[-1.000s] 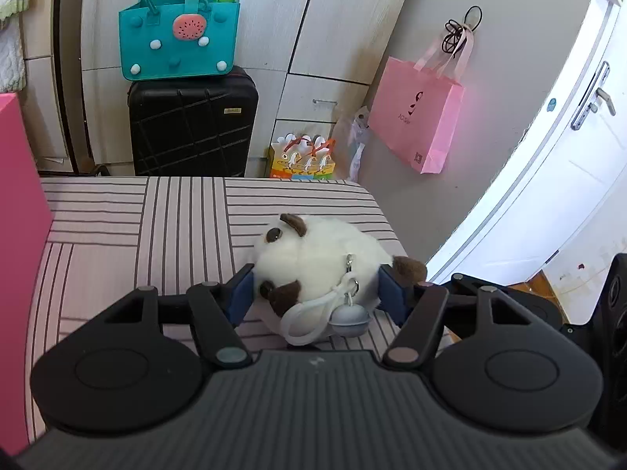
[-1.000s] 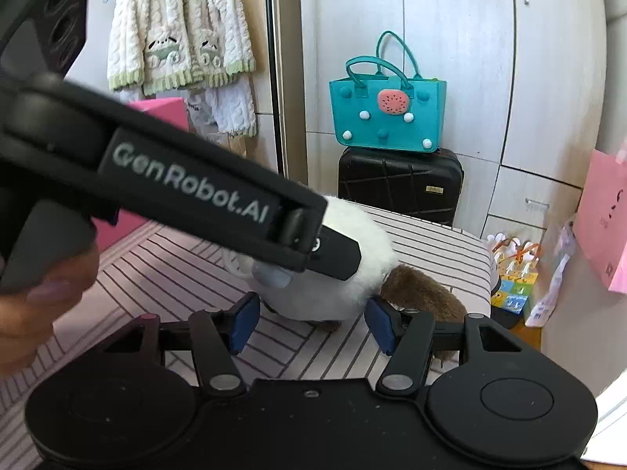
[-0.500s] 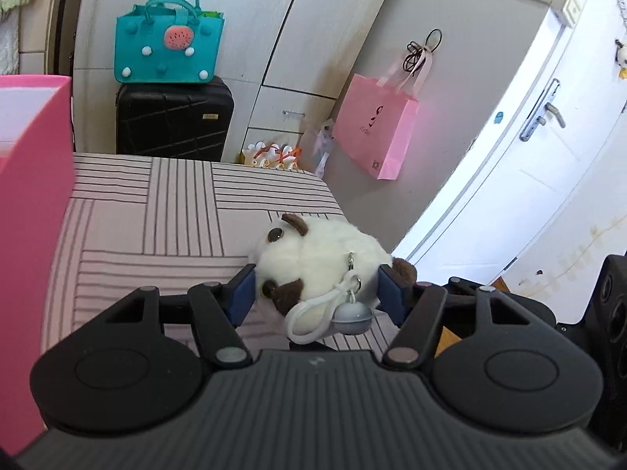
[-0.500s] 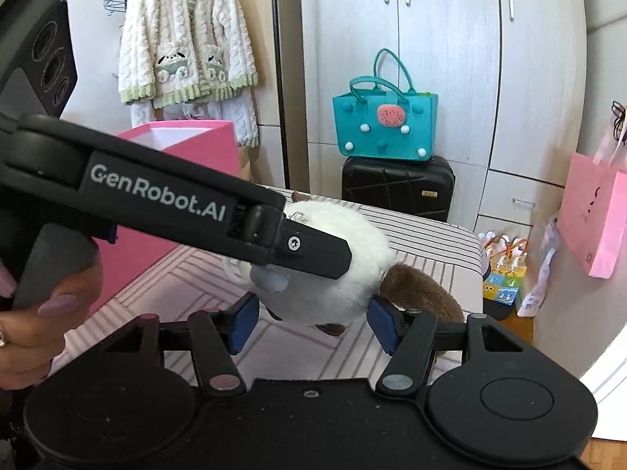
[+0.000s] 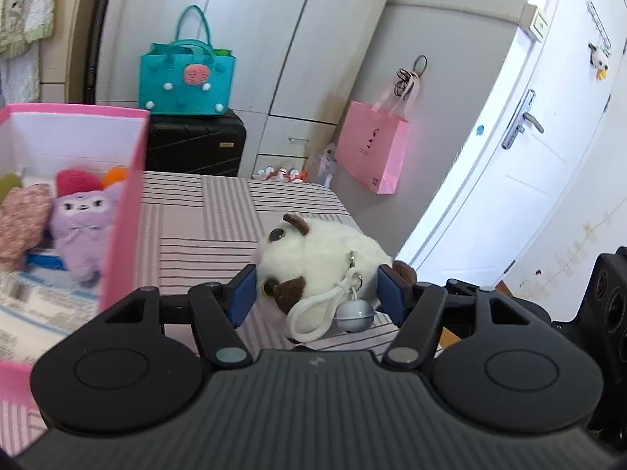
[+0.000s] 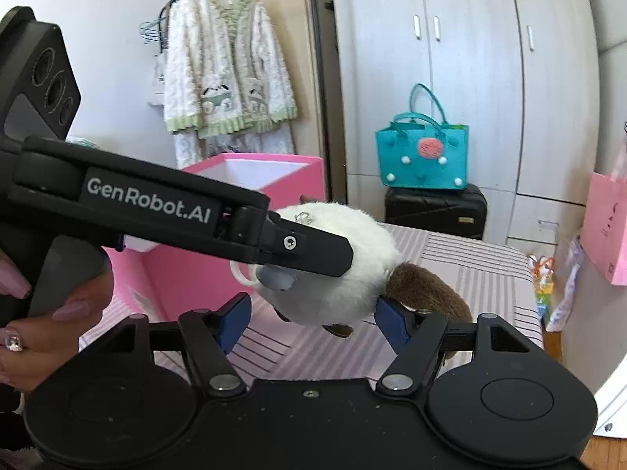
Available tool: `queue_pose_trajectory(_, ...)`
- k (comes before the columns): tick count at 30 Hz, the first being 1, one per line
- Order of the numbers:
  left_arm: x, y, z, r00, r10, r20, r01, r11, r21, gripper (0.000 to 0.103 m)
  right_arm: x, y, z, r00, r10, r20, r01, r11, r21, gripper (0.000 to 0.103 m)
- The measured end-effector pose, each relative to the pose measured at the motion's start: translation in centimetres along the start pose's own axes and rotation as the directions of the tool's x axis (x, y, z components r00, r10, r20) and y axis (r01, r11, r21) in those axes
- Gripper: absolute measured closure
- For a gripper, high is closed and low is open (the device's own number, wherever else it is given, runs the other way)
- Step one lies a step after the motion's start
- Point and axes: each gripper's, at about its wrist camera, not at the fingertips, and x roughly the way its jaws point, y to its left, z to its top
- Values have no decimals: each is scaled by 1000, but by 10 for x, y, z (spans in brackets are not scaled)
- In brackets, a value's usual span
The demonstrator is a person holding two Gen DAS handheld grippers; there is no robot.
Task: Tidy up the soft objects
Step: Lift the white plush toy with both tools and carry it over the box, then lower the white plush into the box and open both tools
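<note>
While the left gripper [image 5: 316,293] clamps its blue pads against both flanks of the white plush toy [image 5: 321,262], the toy hangs clear above the striped tabletop [image 5: 203,219], face toward the pink box [image 5: 125,211] and brown tail [image 6: 427,286] toward the right gripper. A white loop strap [image 5: 309,313] and a small grey bell [image 5: 354,311] dangle from its back. The right gripper [image 6: 311,321] sits lower, beneath the toy's rear; its jaws have just been opening, its left pad stands apart from the fur, and its right pad lies close under the root of the tail, though whether it touches I cannot tell.

Beyond the table stands a black suitcase [image 5: 196,145] with a teal handbag [image 5: 187,78] on top, backed by pale wardrobe doors [image 5: 250,31]. A pink paper bag [image 5: 372,149] hangs on the grey wall.

From the left wrist, the box's inside shows: a purple plush [image 5: 84,227], a pink patterned soft item [image 5: 21,219] and something red and orange behind them. That view also takes in a white door [image 5: 521,164] with a metal handle. From the right wrist the box shows only its rim and outer wall, but the left gripper's black arm crosses the picture, a hand [image 6: 47,321] wraps its grip, and a fluffy cream cardigan [image 6: 223,70] hangs on a rail at the back.
</note>
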Motion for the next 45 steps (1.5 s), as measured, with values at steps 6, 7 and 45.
queue_pose_trajectory(6,-32,14,-2,998,46,35,-46,999,6,39,0,30,10,999,48,5,-47,996,-69,28)
queue_pose_trajectory(7,-37,14,-2,998,57,41,-57,998,15,39,1,33,12,999,51,6,-51,996,-78,28)
queue_pose_trajectory(45,-52,163,93,915,394,-87,-380,914,143,42,182,105,124,856,399,-329,-411,911,35,72)
